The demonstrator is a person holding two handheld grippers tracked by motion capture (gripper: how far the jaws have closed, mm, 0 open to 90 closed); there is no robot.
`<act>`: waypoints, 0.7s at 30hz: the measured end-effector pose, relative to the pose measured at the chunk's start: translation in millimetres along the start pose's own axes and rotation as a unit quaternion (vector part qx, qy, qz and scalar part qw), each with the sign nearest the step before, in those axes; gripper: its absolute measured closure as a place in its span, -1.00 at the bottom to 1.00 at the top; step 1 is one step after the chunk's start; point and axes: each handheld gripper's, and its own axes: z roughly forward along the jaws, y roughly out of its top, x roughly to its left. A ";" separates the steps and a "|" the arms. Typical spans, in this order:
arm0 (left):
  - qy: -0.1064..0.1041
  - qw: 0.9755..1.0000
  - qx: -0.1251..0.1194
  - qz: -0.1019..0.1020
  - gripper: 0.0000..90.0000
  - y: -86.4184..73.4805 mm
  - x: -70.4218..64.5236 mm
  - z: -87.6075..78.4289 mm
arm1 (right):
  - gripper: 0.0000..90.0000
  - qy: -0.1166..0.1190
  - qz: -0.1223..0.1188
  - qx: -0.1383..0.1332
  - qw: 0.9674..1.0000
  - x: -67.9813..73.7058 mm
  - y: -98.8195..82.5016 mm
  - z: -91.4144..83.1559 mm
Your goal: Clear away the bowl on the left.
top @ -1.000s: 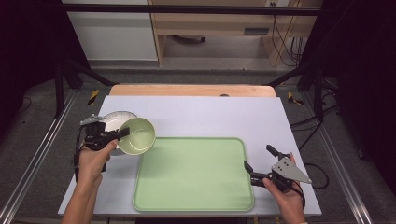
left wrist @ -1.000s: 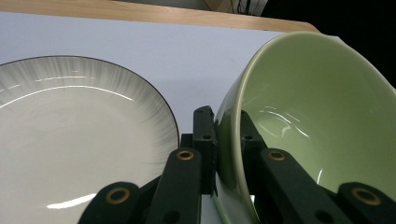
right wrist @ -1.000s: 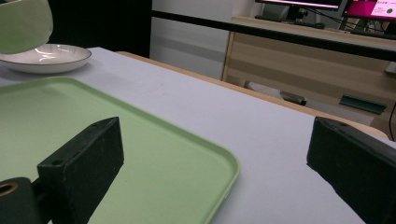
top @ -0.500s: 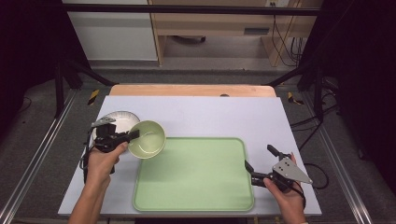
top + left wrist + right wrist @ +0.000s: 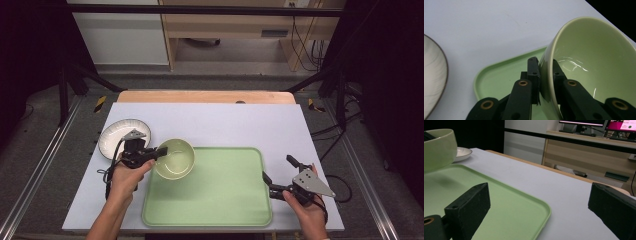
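A pale green bowl (image 5: 174,158) hangs tilted over the near-left corner of the light green tray (image 5: 220,200). My left gripper (image 5: 159,151) is shut on the bowl's left rim. In the left gripper view one jaw sits outside the bowl (image 5: 589,57) wall and the other inside, with my left gripper (image 5: 543,66) above the tray (image 5: 504,72). My right gripper (image 5: 279,170) stands open at the tray's right edge, with nothing between its jaws. In the right gripper view my right gripper (image 5: 539,192) spans the tray (image 5: 499,202) corner, and the bowl (image 5: 439,147) is far left.
A white plate (image 5: 117,137) with a dark rim lies on the white table (image 5: 225,120) just left of the tray; the plate (image 5: 432,75) also sits at the left edge of the left gripper view. A wooden shelf unit stands beyond the table's far edge.
My left gripper has carried the bowl to the right, from beside the white plate to over the tray's left corner. The right gripper has stayed put.
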 end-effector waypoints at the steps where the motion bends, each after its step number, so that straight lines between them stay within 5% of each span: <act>1: -0.002 1.000 0.001 0.001 0.83 -0.2 -2.1 1.7 | -0.91 0.000 -0.001 0.000 1.000 0.0 0.2 -0.1; 21: -0.031 0.998 0.042 0.031 0.83 -8.4 -35.3 33.3 | -0.90 0.002 0.004 0.001 1.000 -1.1 -0.5 -0.4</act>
